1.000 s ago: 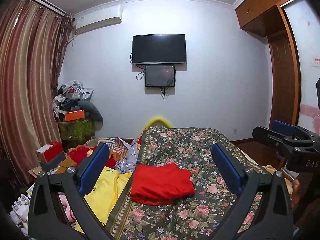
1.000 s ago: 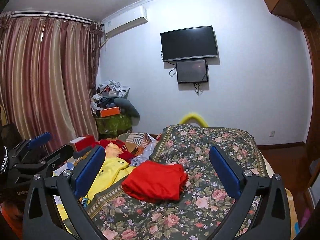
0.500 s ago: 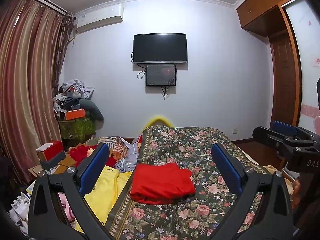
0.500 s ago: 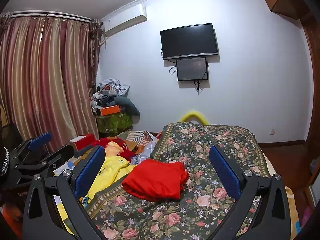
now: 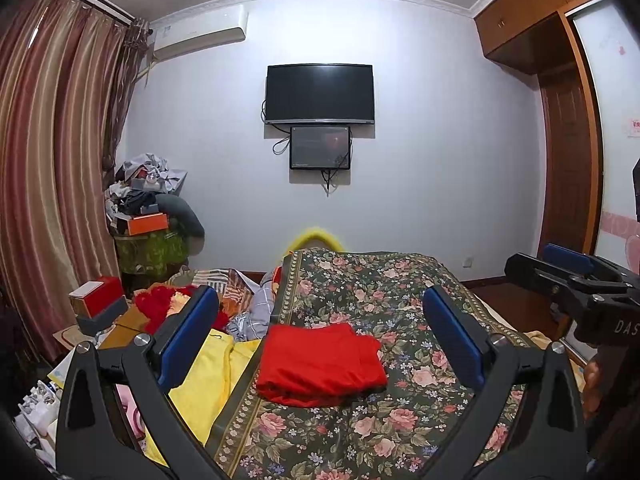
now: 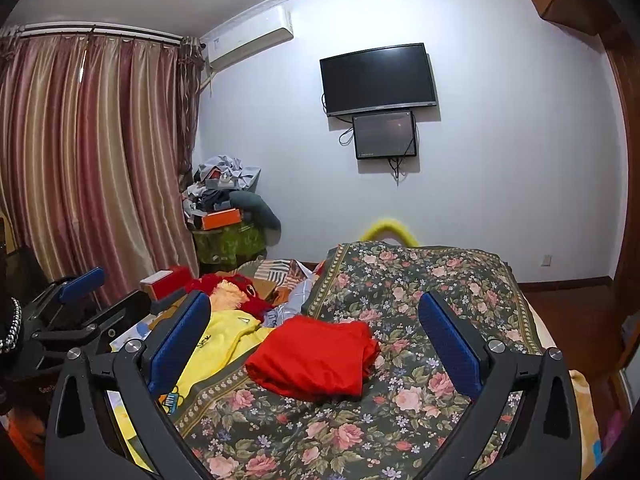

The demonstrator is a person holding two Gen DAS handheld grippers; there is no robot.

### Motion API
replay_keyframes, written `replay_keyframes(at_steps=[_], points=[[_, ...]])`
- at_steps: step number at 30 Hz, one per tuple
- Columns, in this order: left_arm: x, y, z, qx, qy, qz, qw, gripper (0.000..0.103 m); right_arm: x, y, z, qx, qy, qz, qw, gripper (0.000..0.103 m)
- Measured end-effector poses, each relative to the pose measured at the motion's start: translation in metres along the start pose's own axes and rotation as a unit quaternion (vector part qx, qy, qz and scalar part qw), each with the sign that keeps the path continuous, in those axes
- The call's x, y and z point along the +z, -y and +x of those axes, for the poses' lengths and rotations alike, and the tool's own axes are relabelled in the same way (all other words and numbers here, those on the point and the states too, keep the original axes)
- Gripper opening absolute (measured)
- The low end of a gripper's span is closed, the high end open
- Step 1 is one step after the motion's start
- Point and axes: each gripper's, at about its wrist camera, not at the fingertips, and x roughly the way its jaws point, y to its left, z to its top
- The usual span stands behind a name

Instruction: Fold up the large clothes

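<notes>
A folded red garment (image 5: 322, 364) lies on the dark floral bedspread (image 5: 400, 292); it also shows in the right wrist view (image 6: 314, 356), on the same bedspread (image 6: 420, 280). My left gripper (image 5: 320, 320) is open and empty, held above and short of the garment. My right gripper (image 6: 316, 316) is also open and empty, likewise raised short of it. The right gripper shows at the right edge of the left wrist view (image 5: 568, 276); the left gripper shows at the left edge of the right wrist view (image 6: 80, 300).
A yellow garment (image 5: 208, 376) and a heap of mixed clothes (image 5: 236, 296) lie left of the bedspread. A red box (image 5: 98, 296) sits by the curtain. A cluttered stand (image 5: 150, 216) fills the corner. A TV (image 5: 320, 94) hangs on the far wall; a wardrobe (image 5: 560, 120) stands right.
Both grippers have tilted up slightly, so the room sits a little lower in view. The red garment has not moved. Both stay open.
</notes>
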Motion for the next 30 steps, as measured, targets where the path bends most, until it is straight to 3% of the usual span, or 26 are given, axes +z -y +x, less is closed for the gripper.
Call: replay_keyframes(at_steps=[30], points=[[-0.0004,0.0018,0.0017,-0.021,-0.013,-0.005,0.9997,0.103,0.0016,-0.0001,0.0028,-0.007,-0.003,0.001,1.000,0.103]])
